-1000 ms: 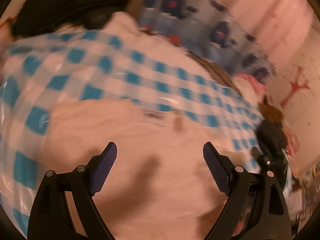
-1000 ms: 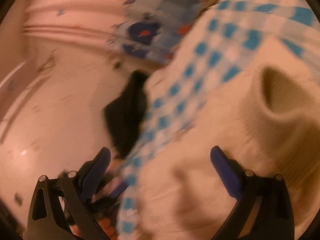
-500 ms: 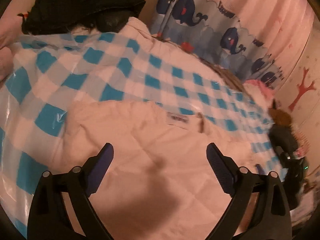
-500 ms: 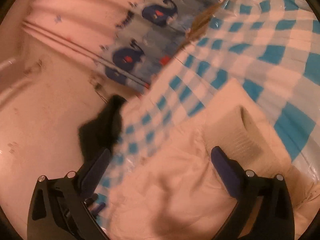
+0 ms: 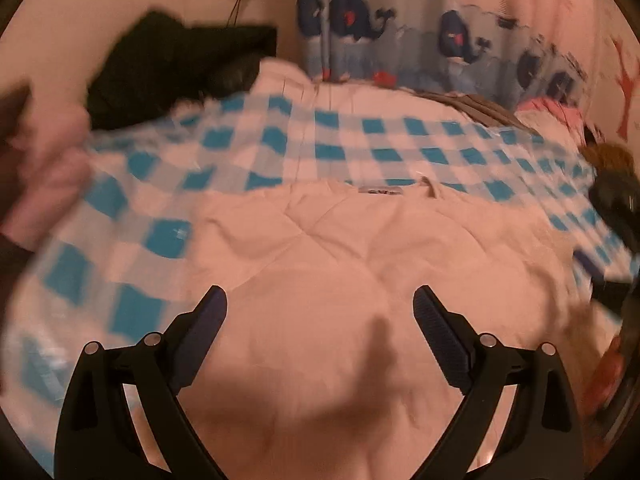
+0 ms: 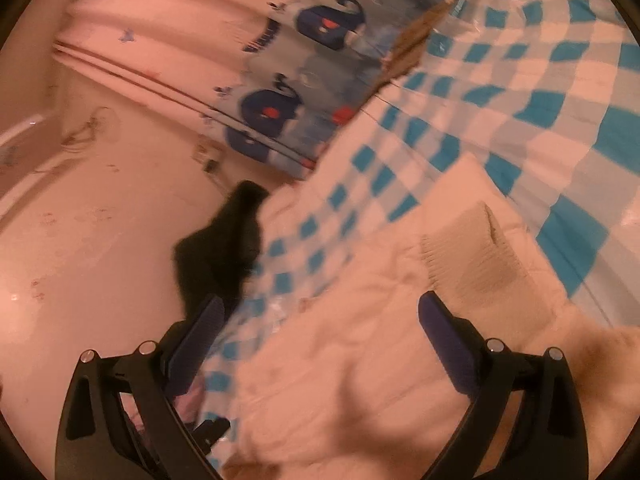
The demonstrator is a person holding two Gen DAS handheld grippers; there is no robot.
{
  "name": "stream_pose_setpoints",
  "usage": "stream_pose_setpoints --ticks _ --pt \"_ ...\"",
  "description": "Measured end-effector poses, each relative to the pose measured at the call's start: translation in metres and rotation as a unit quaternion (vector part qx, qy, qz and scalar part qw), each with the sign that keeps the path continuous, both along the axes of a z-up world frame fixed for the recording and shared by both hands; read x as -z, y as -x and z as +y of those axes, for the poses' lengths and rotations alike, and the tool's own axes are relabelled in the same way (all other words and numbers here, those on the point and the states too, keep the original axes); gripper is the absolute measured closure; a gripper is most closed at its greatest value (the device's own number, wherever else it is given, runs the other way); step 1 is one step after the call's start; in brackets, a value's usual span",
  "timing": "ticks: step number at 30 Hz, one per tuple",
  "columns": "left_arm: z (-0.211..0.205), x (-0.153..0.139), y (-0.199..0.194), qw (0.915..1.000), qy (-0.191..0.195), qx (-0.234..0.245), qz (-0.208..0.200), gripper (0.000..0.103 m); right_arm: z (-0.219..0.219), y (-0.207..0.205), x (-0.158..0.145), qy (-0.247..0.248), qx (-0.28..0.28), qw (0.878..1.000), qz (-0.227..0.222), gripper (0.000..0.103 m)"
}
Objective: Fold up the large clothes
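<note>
Both grippers, left gripper and right gripper, hover spread, empty, above the cream garment.

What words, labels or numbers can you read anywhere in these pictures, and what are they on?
None can be read.
Neck label on the cream garment: dark print, too blurred to read.
Whale curtain: only pictures show, no clear lettering.
Checked cloth: no text.
</note>
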State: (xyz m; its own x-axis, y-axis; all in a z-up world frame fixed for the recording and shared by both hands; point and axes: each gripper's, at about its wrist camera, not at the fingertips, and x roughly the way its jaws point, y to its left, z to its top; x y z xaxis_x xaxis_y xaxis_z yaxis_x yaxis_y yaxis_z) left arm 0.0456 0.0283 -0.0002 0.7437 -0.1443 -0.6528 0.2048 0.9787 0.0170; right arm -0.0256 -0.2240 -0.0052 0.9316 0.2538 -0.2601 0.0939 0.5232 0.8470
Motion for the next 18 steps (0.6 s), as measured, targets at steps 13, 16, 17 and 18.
stream_pose_setpoints --ticks 13,16,17,18 --pt "0.027 -0.077 0.194 0.9940 -0.084 0.022 -0.066 0.012 0.021 0.139 0.003 0.012 -0.017 0.998 0.054 0.007" --pt "0.031 -0.088 0.224 0.9929 -0.088 0.021 -0.077 0.012 0.021 0.151 0.004 0.011 -0.008 0.998 0.059 0.007" --pt "0.032 -0.091 0.232 0.9925 -0.091 0.020 -0.080 0.012 0.021 0.154 0.005 0.009 -0.007 0.998 0.063 0.007" --pt "0.032 -0.093 0.240 0.9919 -0.094 0.019 -0.083 0.012 0.021 0.154 0.005 0.008 -0.006 0.998 0.065 0.007"
